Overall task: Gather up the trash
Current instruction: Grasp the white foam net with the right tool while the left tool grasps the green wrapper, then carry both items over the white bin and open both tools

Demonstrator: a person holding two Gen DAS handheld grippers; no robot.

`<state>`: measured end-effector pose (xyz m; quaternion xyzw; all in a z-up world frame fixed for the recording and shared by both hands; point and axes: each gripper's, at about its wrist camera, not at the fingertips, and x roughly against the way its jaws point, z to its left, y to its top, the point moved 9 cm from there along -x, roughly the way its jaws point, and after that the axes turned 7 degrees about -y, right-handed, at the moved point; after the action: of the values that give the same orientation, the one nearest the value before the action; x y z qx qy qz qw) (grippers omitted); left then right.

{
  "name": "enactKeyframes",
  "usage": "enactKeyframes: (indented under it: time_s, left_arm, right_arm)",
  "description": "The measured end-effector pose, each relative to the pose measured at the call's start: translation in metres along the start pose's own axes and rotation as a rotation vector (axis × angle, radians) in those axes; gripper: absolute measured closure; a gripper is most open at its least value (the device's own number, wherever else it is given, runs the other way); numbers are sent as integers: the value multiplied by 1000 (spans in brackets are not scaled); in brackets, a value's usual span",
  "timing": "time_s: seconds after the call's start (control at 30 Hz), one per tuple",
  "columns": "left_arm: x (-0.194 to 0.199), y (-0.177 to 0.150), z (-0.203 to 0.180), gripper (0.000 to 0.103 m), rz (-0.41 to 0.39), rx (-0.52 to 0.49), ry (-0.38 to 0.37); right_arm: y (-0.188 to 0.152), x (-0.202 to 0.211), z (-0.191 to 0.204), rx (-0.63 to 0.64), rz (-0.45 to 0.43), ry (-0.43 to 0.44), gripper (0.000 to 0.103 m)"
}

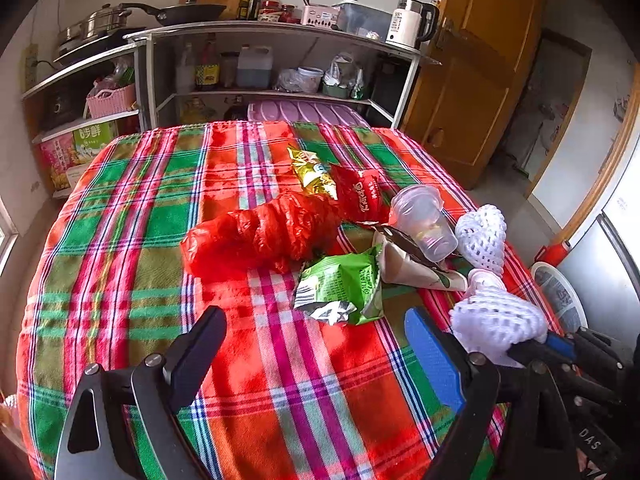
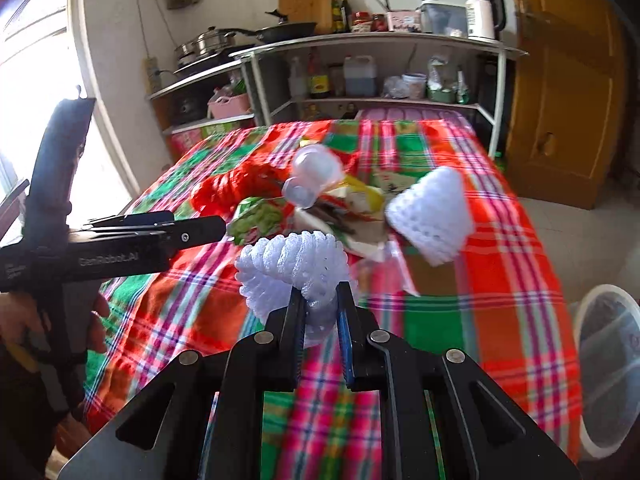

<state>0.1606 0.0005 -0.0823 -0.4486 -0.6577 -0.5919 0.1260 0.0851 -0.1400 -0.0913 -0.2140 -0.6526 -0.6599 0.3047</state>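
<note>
White foam-net fruit sleeve (image 2: 294,266): clamped at its lower end between the nearly closed jaws of the right gripper (image 2: 320,304), held just above the near right part of the table; also seen from the left wrist view (image 1: 496,326).

Second white foam-net sleeve (image 2: 432,216): lying on the cloth beyond the held one, near the table's right edge.

Clear plastic cup (image 1: 424,222): on its side, resting against a torn paper-and-foil wrapper (image 1: 416,266).

Green foil snack packet (image 1: 342,288), crumpled red plastic bag (image 1: 260,236), red snack packet (image 1: 362,194), gold foil packet (image 1: 312,170): clustered mid-table, touching or overlapping.

Left gripper (image 1: 316,334): jaws spread wide, nothing between them, poised over the cloth just short of the green packet; a hand (image 2: 84,320) grips its handle.

Red-green-pink plaid tablecloth (image 1: 132,216): covers the whole table.

White round bin (image 2: 612,368): on the floor beside the table's right edge.

Metal shelving (image 1: 280,34): behind the table, bearing cookware, bottles and a kettle.
</note>
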Motion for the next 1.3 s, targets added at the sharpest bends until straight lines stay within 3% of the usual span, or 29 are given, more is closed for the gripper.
enactKeyframes:
  time_s: [0.07, 0.23, 0.33, 0.53, 0.6, 0.97, 1.3]
  left_arm:
    - [-10, 3, -5, 12, 11, -13, -10]
    - [-32, 14, -17, 12, 19, -100, 47]
    - [-48, 13, -14, 15, 61, -81, 67]
    - [-56, 9, -9, 40, 83, -75, 105]
    - [-57, 8, -8, 57, 93, -78, 122]
    - [-20, -1, -23, 62, 39, -80, 71]
    - [18, 20, -95, 62, -46, -175, -53]
  right_arm:
    - [2, 6, -8, -22, -9, -5, 88]
    - [6, 13, -20, -48, -30, -17, 88]
    - [5, 15, -26, -60, -34, -18, 88]
    - [4, 17, -38, -82, -39, -22, 88]
    - [3, 17, -40, -90, -37, -20, 88]
    - [4, 31, -56, -116, -67, -34, 88]
    - [9, 59, -91, -170, -126, -112, 88]
